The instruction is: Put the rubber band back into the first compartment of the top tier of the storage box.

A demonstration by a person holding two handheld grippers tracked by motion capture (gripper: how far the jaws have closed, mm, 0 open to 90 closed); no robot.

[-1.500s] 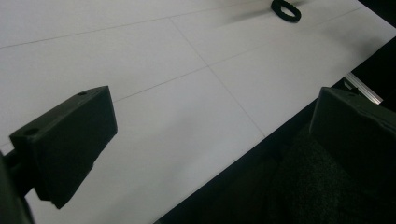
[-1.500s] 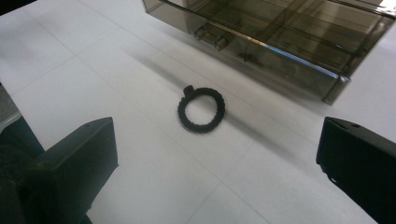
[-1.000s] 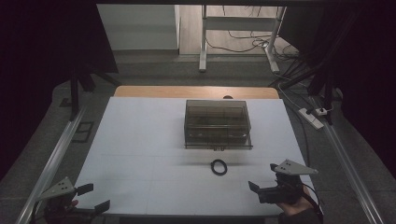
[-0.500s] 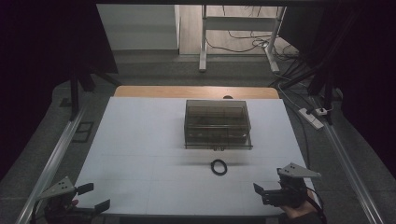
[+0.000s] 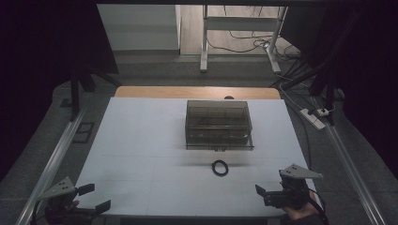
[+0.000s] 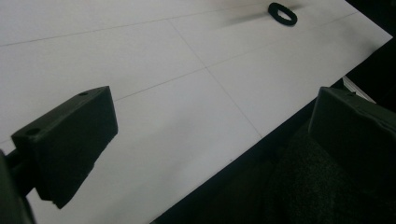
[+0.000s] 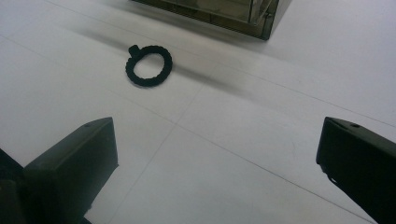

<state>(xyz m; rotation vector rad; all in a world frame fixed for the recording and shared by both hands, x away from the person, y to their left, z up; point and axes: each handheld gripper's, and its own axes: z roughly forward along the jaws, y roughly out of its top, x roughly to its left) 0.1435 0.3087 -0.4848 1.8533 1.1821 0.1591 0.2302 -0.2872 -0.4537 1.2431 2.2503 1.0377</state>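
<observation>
The small black ring with a ribbed, braided-looking surface and a little nub on its rim (image 7: pixel 149 65) lies flat on the white tabletop (image 5: pixel 141 140), just in front of the smoky translucent plastic box with inner compartments (image 5: pixel 218 124) and apart from it, between that box and the near edge of the table. It looks soft and elastic, like a hair tie or rubber band, and it is thin and low, which I judge to be the main hazard: jaws coming down on so flat a thing may pinch only the smooth board, slide over it, or push the ring along rather than catch it. A grip on one side of the loop alone could let it fold or spring out. The box seems rigid, light and glossy, so a stray nudge during the approach could shift it, and its front latch or lip sits close to the ring's side. The right gripper (image 7: pixel 219 154) hovers near the table's near right corner with its blocky matte black jaws spread wide, holding nothing, the ring ahead and to the left in its own view. The left gripper (image 6: pixel 210 140) is at the near left corner, jaws likewise wide and empty, partly over the table's dark edge, the ring far off; reaching from there risks a long, less controlled sweep across the surface.
</observation>
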